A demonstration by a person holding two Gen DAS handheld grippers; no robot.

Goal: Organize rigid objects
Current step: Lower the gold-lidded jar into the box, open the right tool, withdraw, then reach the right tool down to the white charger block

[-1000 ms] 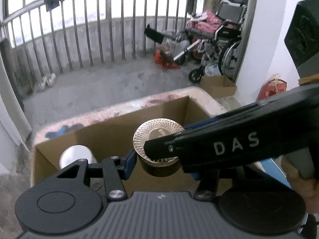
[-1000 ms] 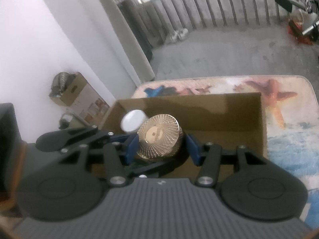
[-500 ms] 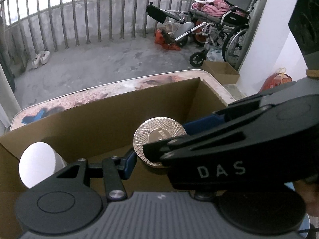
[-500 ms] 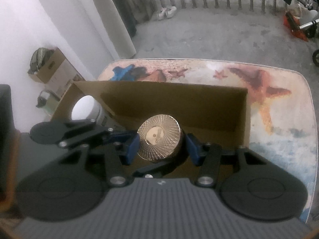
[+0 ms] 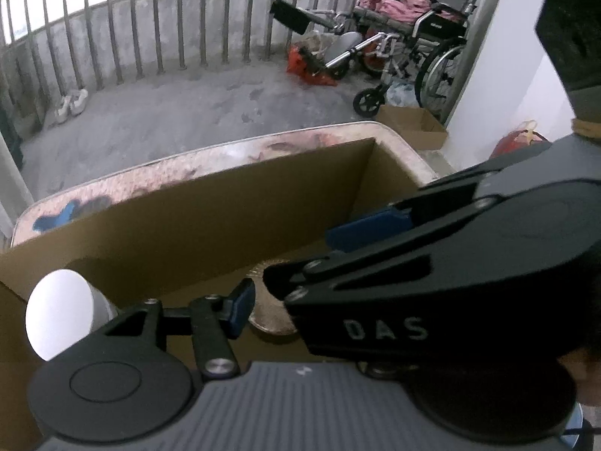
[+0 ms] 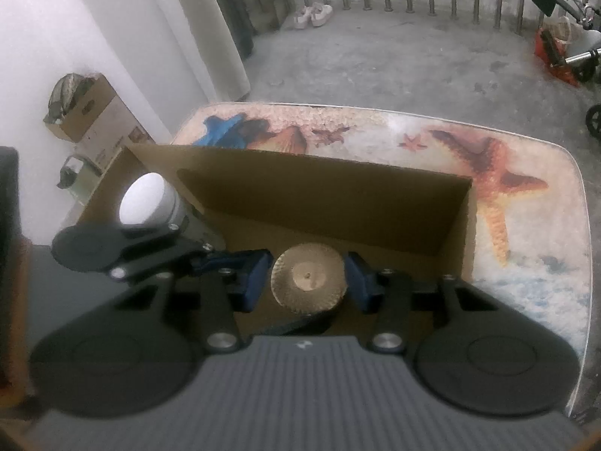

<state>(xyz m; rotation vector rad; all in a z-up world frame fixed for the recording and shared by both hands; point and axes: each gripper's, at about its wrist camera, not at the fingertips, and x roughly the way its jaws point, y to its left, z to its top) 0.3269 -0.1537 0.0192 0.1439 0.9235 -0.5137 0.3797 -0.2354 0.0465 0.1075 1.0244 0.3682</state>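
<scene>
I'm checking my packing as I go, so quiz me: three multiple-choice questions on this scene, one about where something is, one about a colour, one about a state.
1. Where is the gold-lidded jar?
A. On the floor
B. Inside the cardboard box
C. On the table beside the box

2. What colour is the top of the other container in the box's corner?
A. White
B. Red
C. Green

3. How does the gold-lidded jar stand?
A. On its side
B. Upright, lid on
C. Upright, lid off

Answers: 1 B, the box walls surround it; 2 A, its round top shows plain white; 3 B, the gold lid faces up, in place.
</scene>
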